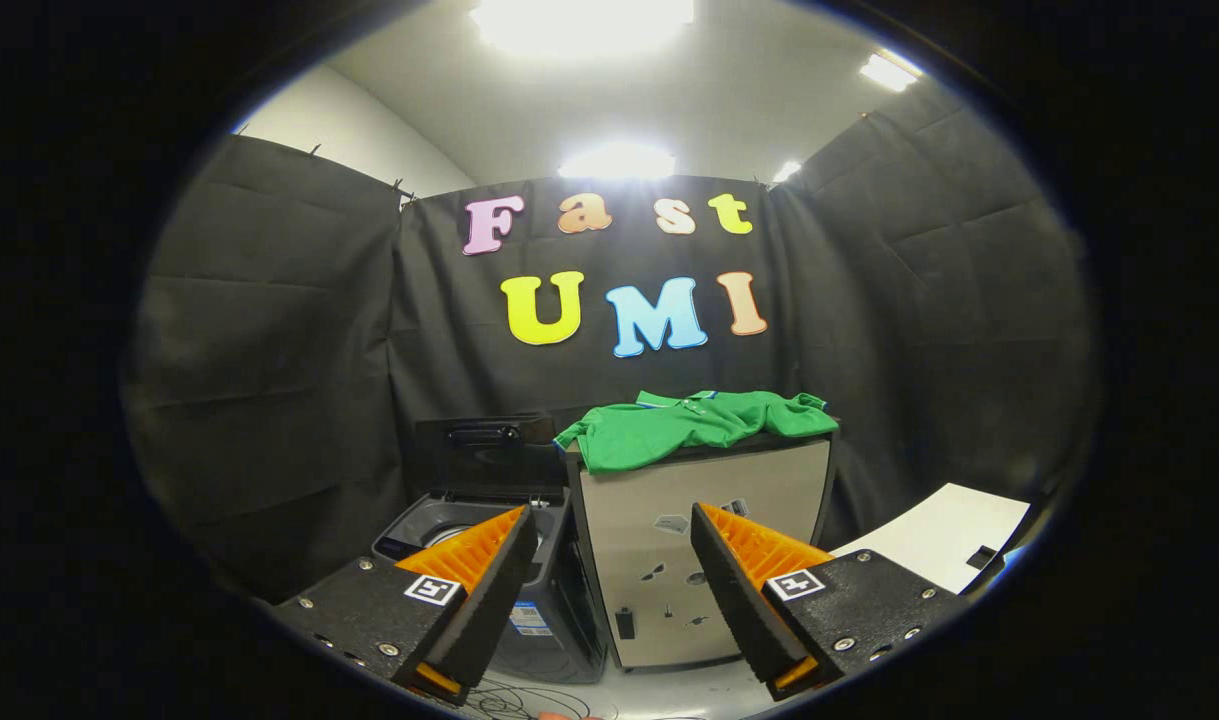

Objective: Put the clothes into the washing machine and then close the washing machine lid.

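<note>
Claw (609,570) wide open, empty | cabinet (704,560) beyond | green shirt (694,425) overhanging its top | washing machine (474,530) lid up

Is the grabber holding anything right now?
No, nothing. The hand-held gripper is open, its fingers apart around empty air. The green polo shirt lies beyond them on the tall beige cabinet.

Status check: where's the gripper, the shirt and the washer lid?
Gripper open, holding nothing. Green shirt on cabinet, beyond the fingers. Washing machine beside it, lid up.
</note>
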Demonstrator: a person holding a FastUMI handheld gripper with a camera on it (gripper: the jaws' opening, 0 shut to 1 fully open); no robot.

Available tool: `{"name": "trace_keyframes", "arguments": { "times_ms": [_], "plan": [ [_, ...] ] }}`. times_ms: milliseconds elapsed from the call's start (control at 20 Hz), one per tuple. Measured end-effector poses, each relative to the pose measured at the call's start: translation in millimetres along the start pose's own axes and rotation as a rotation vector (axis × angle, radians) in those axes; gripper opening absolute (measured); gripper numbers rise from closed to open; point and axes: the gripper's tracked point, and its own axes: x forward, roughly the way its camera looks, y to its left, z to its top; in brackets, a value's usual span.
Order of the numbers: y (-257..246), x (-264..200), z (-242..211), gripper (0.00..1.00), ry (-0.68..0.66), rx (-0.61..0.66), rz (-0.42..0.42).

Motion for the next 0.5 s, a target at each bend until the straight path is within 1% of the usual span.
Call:
{"name": "trace_keyframes", "arguments": {
  "times_ms": [500],
  "plan": [
    [-5.5, 2.9, 1.3, 0.95, 0.005, 0.016, -0.011]
  ]
}}
